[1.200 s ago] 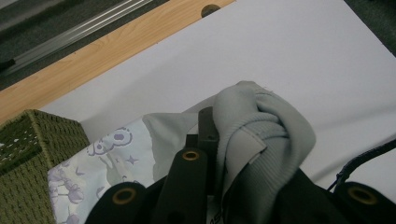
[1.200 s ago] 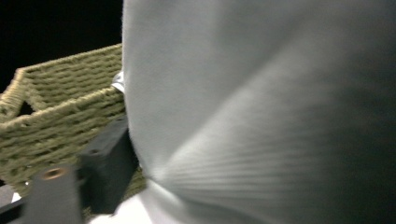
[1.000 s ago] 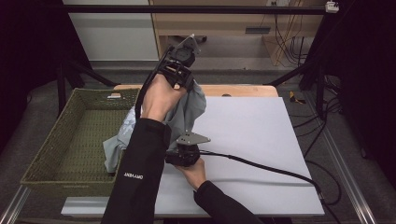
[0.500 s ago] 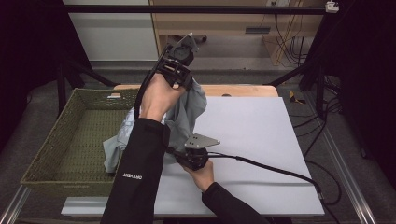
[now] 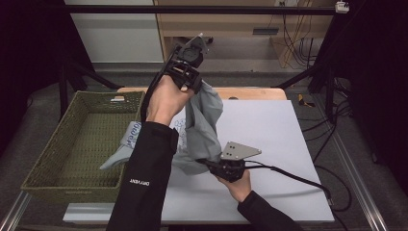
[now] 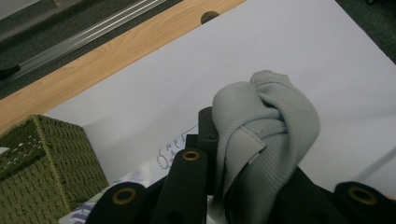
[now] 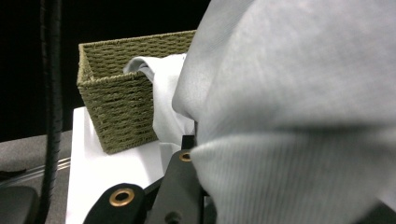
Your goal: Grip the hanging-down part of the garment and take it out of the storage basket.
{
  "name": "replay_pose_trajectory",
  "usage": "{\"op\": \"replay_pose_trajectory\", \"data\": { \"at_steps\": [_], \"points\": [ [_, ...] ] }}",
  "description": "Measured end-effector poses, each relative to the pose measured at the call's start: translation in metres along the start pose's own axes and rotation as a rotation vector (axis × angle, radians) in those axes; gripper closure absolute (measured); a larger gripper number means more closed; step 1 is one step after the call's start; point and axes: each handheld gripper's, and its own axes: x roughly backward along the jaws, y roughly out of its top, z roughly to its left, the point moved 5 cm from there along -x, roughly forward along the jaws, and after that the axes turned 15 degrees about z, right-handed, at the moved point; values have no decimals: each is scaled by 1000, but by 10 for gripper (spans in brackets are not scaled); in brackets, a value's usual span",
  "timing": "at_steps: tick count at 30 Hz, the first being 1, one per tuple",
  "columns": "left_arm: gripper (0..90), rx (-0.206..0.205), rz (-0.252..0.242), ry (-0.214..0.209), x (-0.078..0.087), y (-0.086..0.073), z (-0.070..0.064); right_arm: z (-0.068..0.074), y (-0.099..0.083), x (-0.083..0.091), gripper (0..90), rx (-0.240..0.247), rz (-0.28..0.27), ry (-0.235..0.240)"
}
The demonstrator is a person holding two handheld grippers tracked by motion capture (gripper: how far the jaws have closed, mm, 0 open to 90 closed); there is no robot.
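left hand-held gripper is raised high over the far edge of the table, jaws clamped on a bunched ribbed edge of a grey garment. in the left gripper view that fold is wadded between the black jaws, with a small pale tab on it, and the white table surface sits below.

right hand-held gripper is low near the table top, close to the front middle, grey three-cornered plate on top, cable trailing off to the right across the white surface. its jaws are clamped on the lower part of the same garment, as far as i can tell: in the right gripper view the cloth covers the jaw tips, so the exact grip is hidden.

garment hangs stretched between the two grippers, upper end up in the air, lower end just above the table. one part with blue print drapes leftward onto the rim of the green woven basket. the basket stands at the left side of the table, touching the white sheet's edge. the person's left sleeve is dark with small white lettering and crosses in front of the cloth.
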Motion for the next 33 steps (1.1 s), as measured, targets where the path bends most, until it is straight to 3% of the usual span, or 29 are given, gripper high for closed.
{"op": "replay_pose_trajectory", "data": {
  "at_steps": [6, 7, 9, 12, 13, 17, 19, 20, 23, 24, 25, 27, 28, 30, 33],
  "points": [
    [849, -5, 2, 1, 2, -1, 0, -4, 0, 26, 874, 34, -7, -45],
    [850, -7, 0, 2, 3, -2, 0, -9, -2, 39, 874, 39, 6, -73],
    [849, 3, -10, -3, 3, -1, 0, -13, -2, 47, 874, 46, -15, -84],
    [849, 1, -9, -2, 3, -1, 0, -17, -2, 58, 873, 30, -25, -102],
    [850, -9, -3, -1, 4, -1, -1, -22, -1, 67, 873, 41, -32, -133],
    [849, -13, -9, -3, 3, 1, -5, -30, 3, 82, 873, 26, -54, -185],
    [850, -13, -10, -3, 4, 1, -5, -34, 4, 87, 873, 46, -64, -214],
    [849, -12, -13, -5, 5, 1, -5, -35, 4, 89, 872, 28, -64, -221],
    [849, -13, -13, -4, 5, 1, -5, -40, 4, 90, 871, 14, -69, -225],
    [849, -14, -10, -4, 4, 1, -5, -41, 3, 89, 869, 17, -57, -227],
    [850, -12, -11, -6, 3, 2, -5, -39, 2, 86, 866, -12, -36, -211],
    [849, -23, -10, 3, 2, 2, -5, -40, -3, 82, 860, -4, 8, -213],
    [849, -17, -1, -7, 1, 2, -6, -41, -4, 77, 858, 6, -3, -199],
    [850, -20, 1, -4, 0, 3, -7, -39, -9, 71, 847, -22, 22, -174],
    [850, -23, -1, -4, 0, 4, -9, -37, -15, 63, 805, -17, 45, -151]
  ]
}}
